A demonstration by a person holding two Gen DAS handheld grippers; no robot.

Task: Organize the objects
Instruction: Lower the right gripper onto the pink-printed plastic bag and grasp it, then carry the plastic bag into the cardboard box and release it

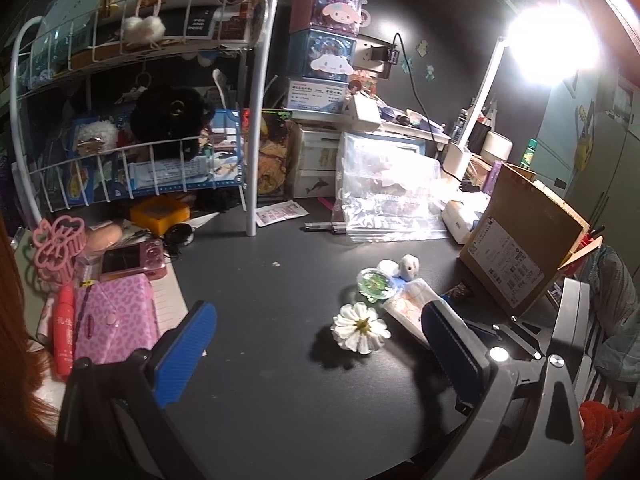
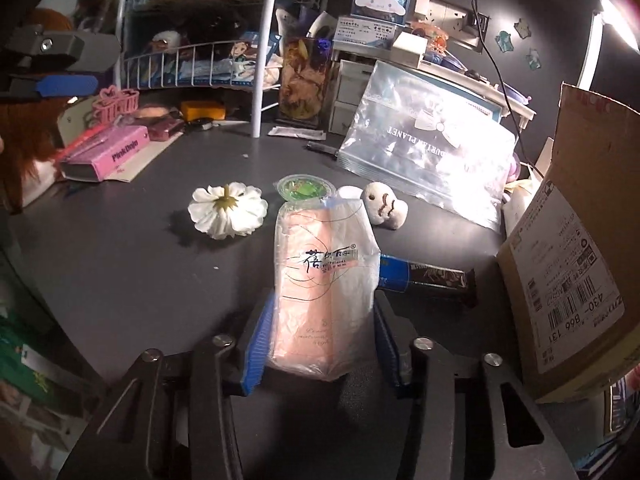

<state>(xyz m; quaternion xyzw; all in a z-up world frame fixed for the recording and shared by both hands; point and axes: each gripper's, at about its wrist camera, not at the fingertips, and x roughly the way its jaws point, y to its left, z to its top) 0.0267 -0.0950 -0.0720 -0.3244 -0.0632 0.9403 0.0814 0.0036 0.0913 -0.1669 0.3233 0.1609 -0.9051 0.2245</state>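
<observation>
From the left wrist, the left gripper hangs wide with nothing between its blue pads, over a bare patch of the dark surface. Just ahead lies a white flower, and beyond it a small green jelly cup and a pale little figure. The tissue pack shows at the right, partly behind the right-hand finger. A cardboard box stands open at the right edge; a wire rack crammed with toys and papers fills the left, with a pink pouch below it.

From the right wrist, the right gripper has narrowed onto the near end of the tissue pack — both blue pads sit against its sides, so it reads as a grip. The pack's far end reaches toward the jelly cup; I cannot tell whether it is off the surface. A dark snack bar lies just beside it on the right, the flower to the left, the figure past it, and the box near the right edge.

The task looks barely begun: the loose items are all out on the surface and only the pack is in hand. Where it belongs — perhaps the box — is a guess.
</observation>
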